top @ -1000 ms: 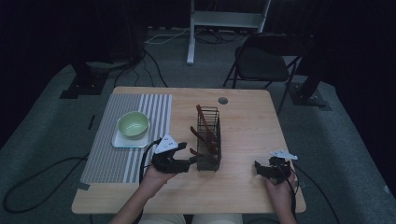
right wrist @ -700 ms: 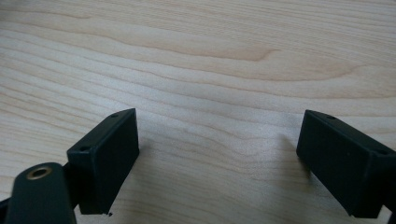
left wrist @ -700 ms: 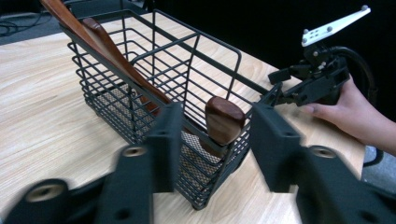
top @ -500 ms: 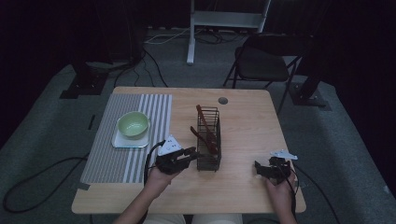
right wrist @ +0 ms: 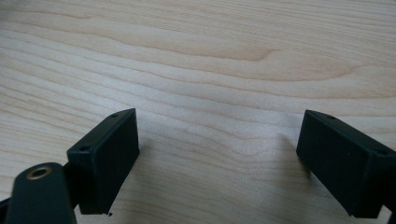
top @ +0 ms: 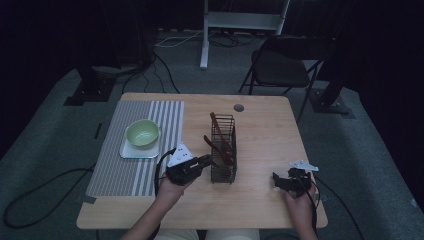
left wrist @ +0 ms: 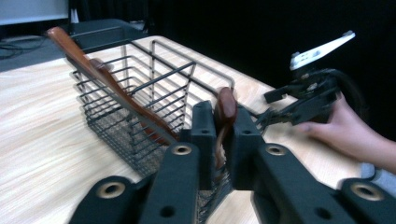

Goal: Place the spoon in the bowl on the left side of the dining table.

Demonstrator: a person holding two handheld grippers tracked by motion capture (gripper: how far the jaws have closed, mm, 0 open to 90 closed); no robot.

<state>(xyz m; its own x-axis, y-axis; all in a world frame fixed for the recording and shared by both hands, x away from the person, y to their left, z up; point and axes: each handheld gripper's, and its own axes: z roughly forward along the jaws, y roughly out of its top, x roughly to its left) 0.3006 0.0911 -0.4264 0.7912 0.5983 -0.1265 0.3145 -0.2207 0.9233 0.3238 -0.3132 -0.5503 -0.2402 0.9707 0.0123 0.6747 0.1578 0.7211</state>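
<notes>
- Now your left hand-held gripper (left wrist: pixel 219 140) clenches a brown wooden utensil (left wrist: pixel 226 112) at the wire basket (top: pixel 223 150).
- Your right hand-held gripper (right wrist: pixel 217 158) hovers released above the desk (right wrist: pixel 210 60).

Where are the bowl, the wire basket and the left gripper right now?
bowl (top: pixel 143 133), high view, inside of the bowl.
wire basket (top: pixel 223 169), high view, its near wall.
left gripper (left wrist: pixel 219 122), left gripper view, between the fingertips.
</notes>
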